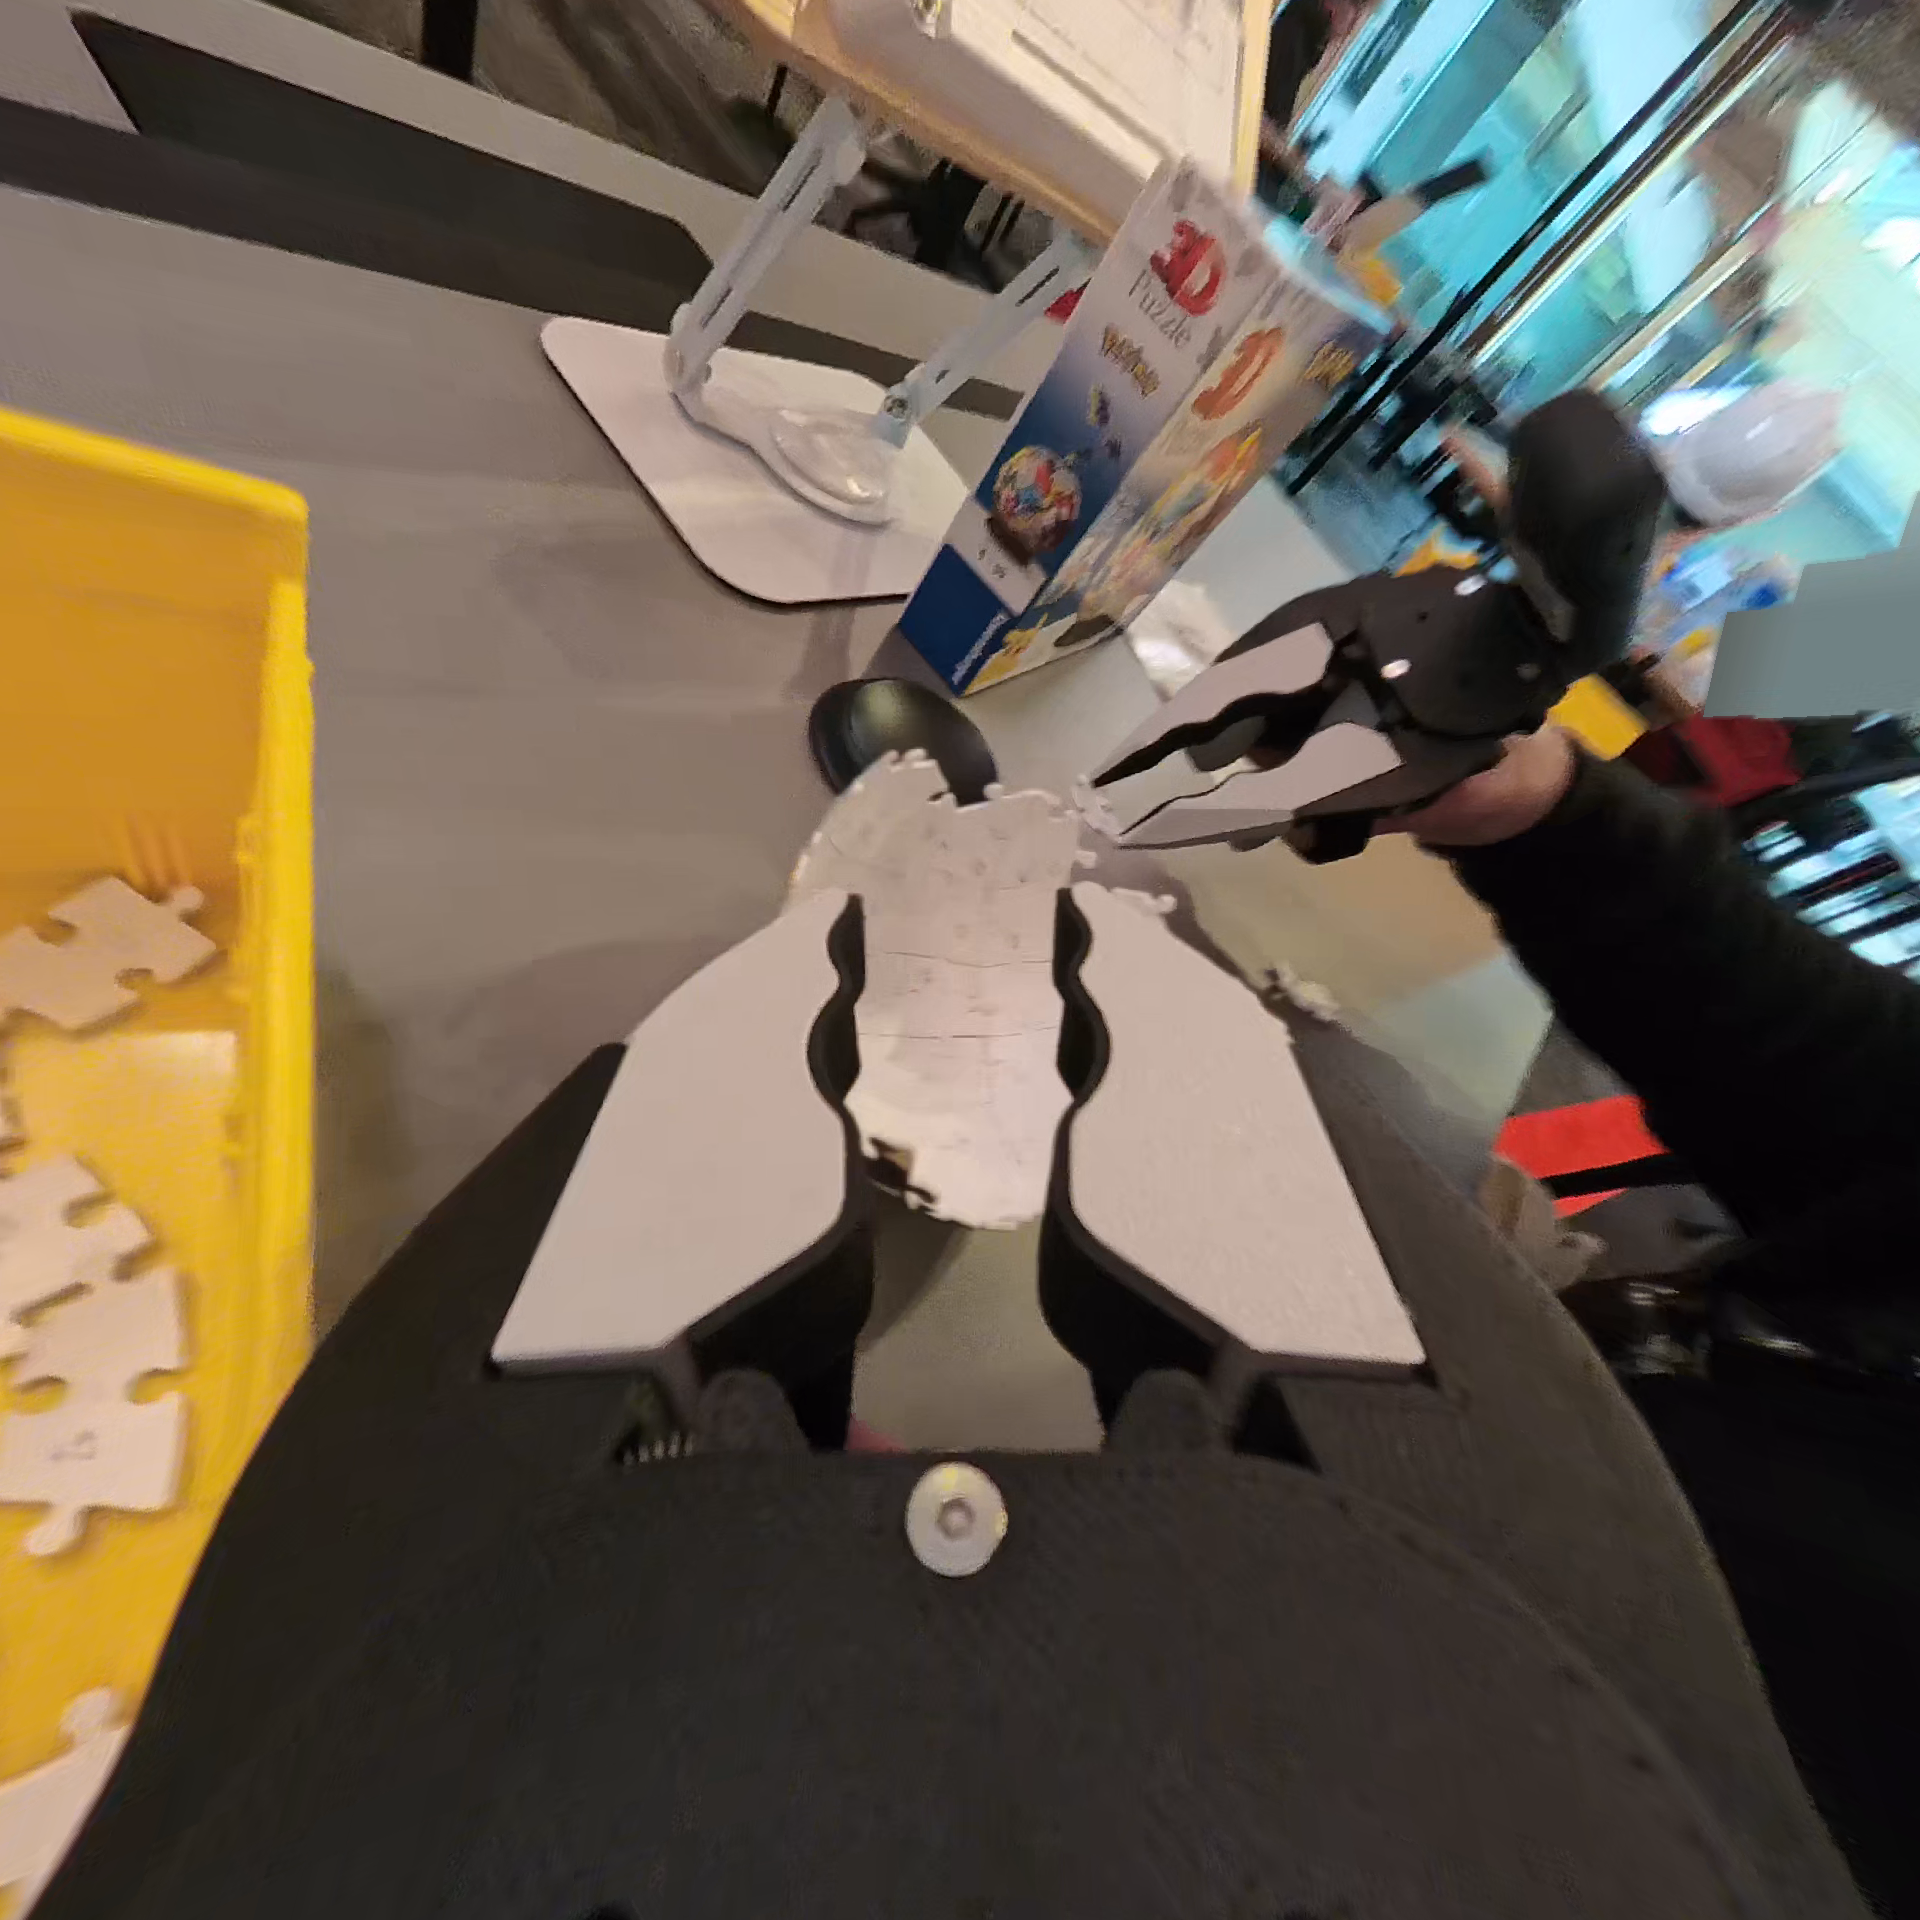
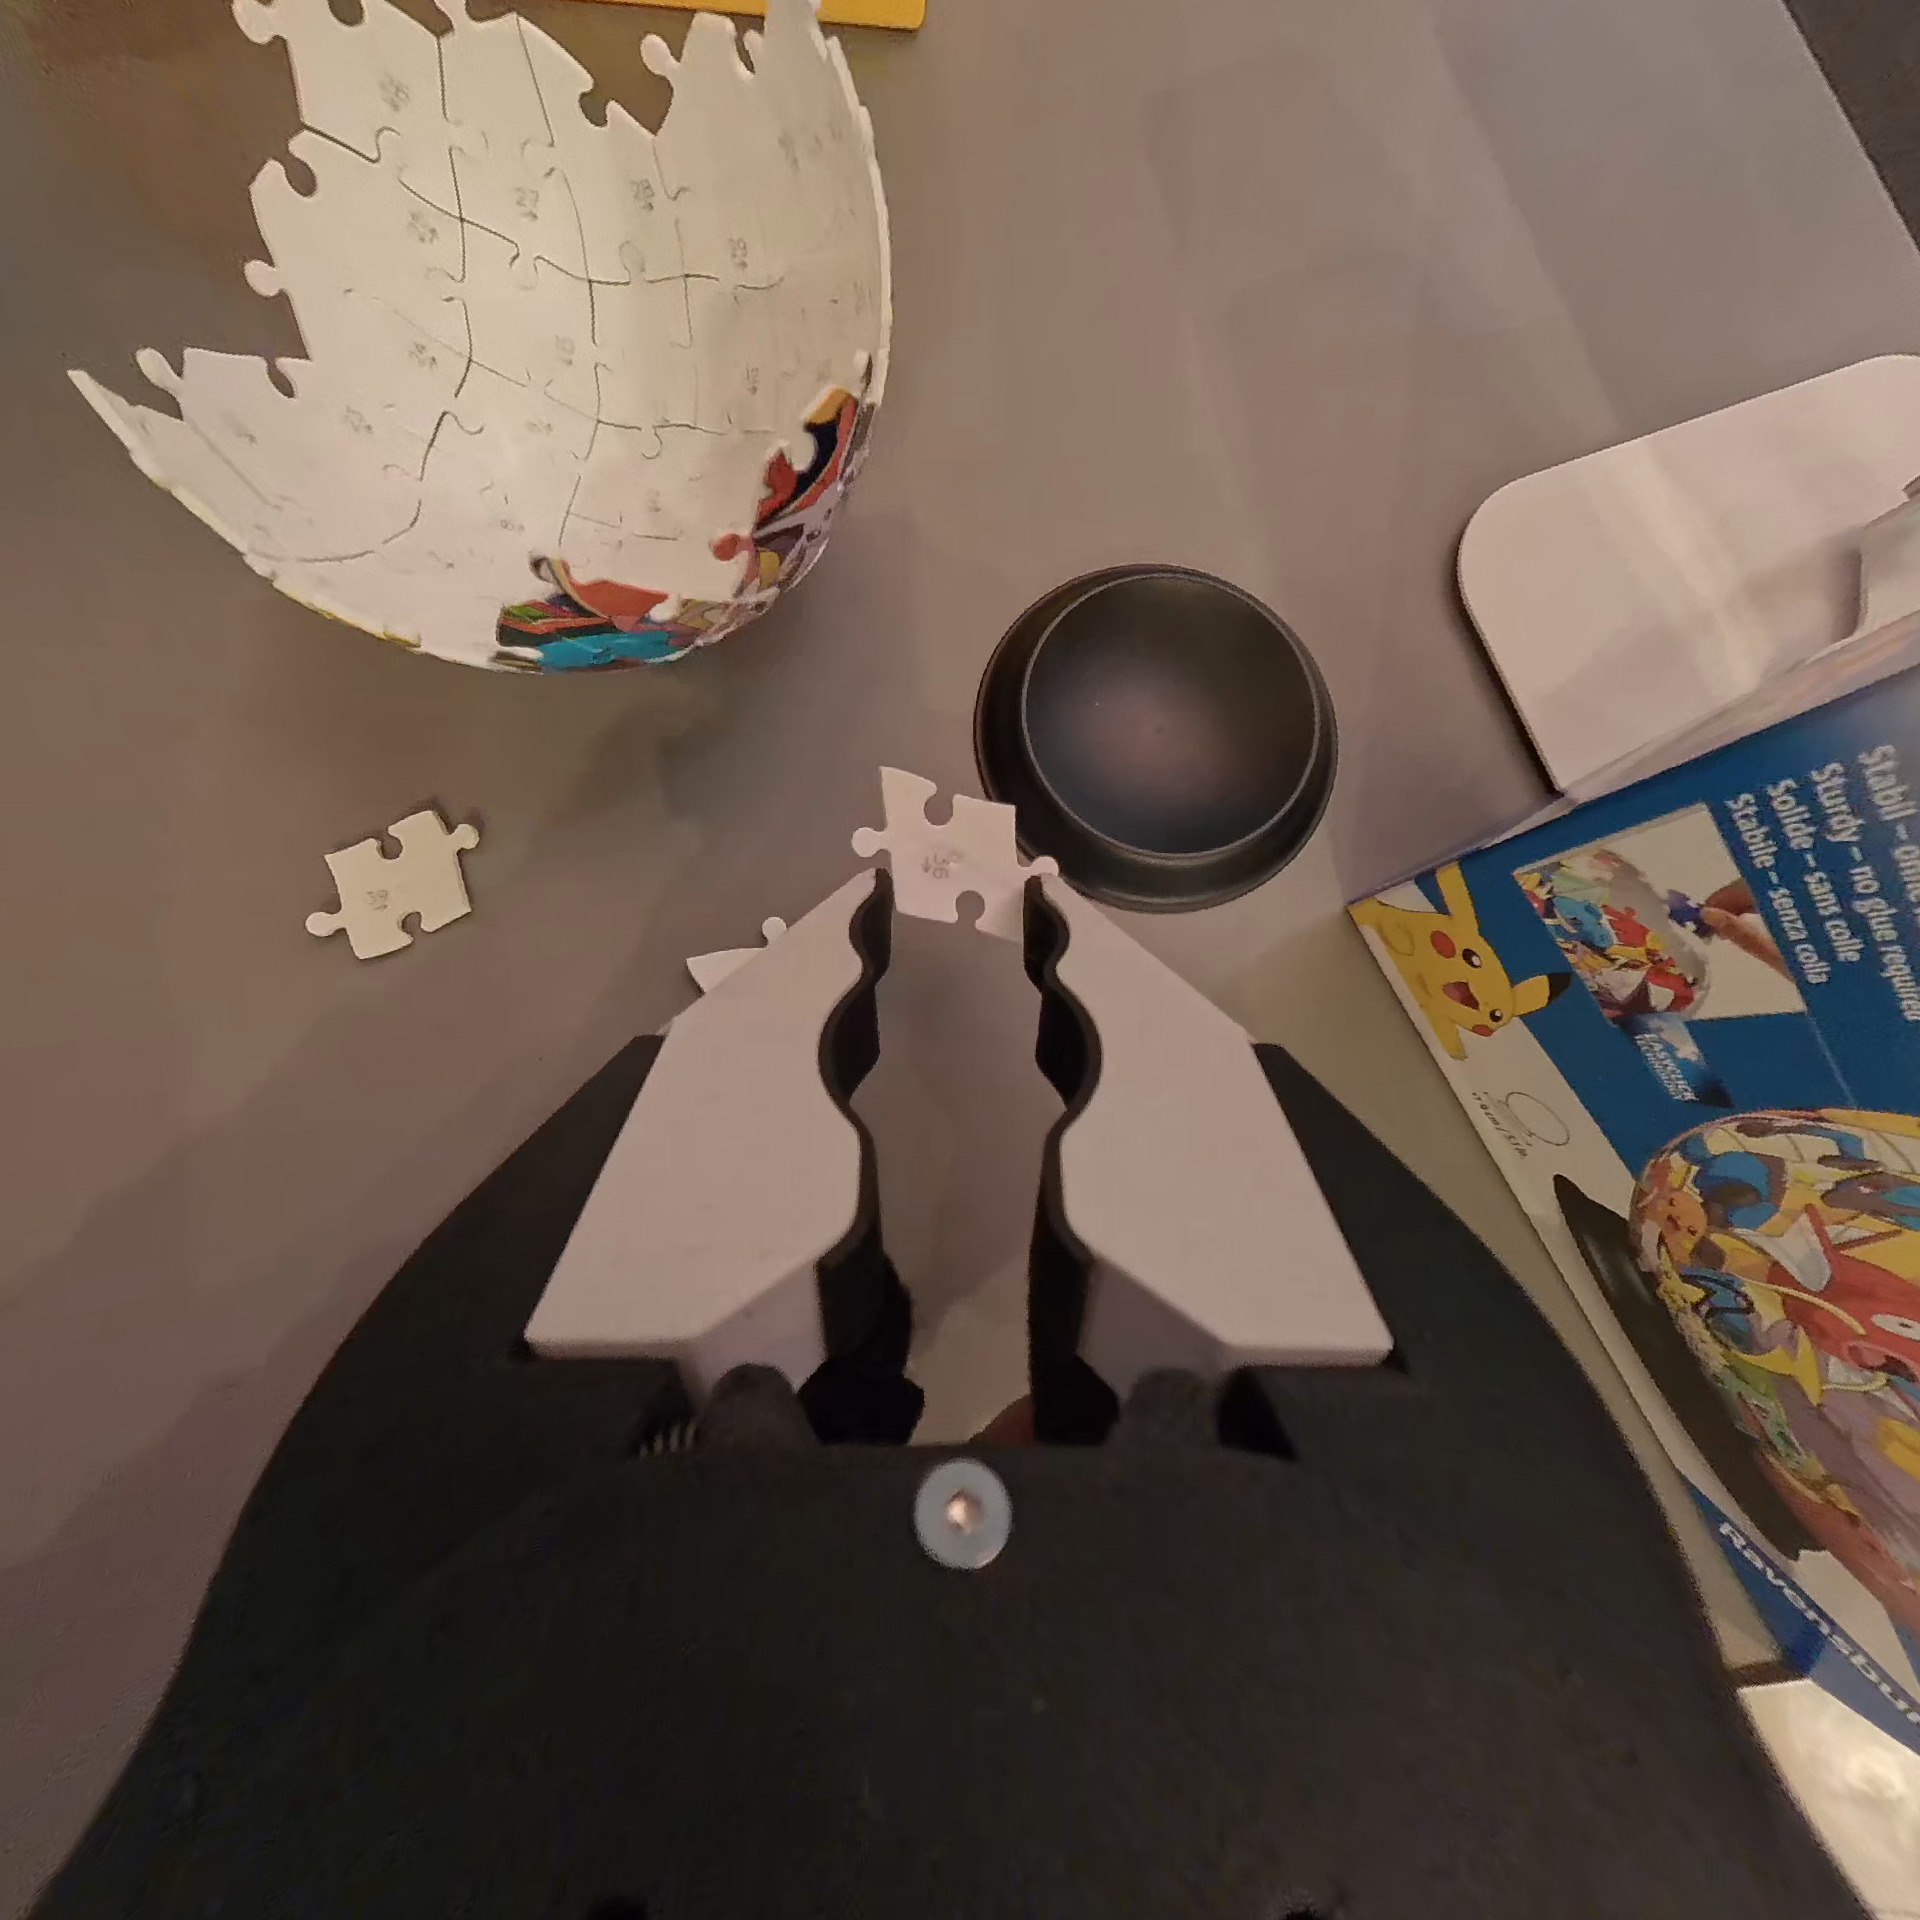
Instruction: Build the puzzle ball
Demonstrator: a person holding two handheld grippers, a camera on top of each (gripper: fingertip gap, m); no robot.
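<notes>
The partial puzzle ball (image 1: 951, 997), a white-backed curved shell of joined pieces, sits between the fingers of my left gripper (image 1: 961, 904), which is shut on it. In the right wrist view the shell (image 2: 540, 343) is at the upper left, with its colourful outside showing along the lower edge. My right gripper (image 2: 951, 883) is shut on a single white puzzle piece (image 2: 945, 857) at its tips. In the left wrist view the right gripper (image 1: 1107, 821) holds that piece next to the shell's upper right rim.
A black round stand (image 2: 1153, 738) sits just beyond my right gripper's tips. A loose piece (image 2: 390, 894) lies on the grey table to the left. The puzzle box (image 2: 1704, 1091) is at the right. A yellow bin (image 1: 156, 831) holds several pieces. A white stand base (image 1: 748, 468) is behind. Spacing between my two grippers at the tips: around 20 cm.
</notes>
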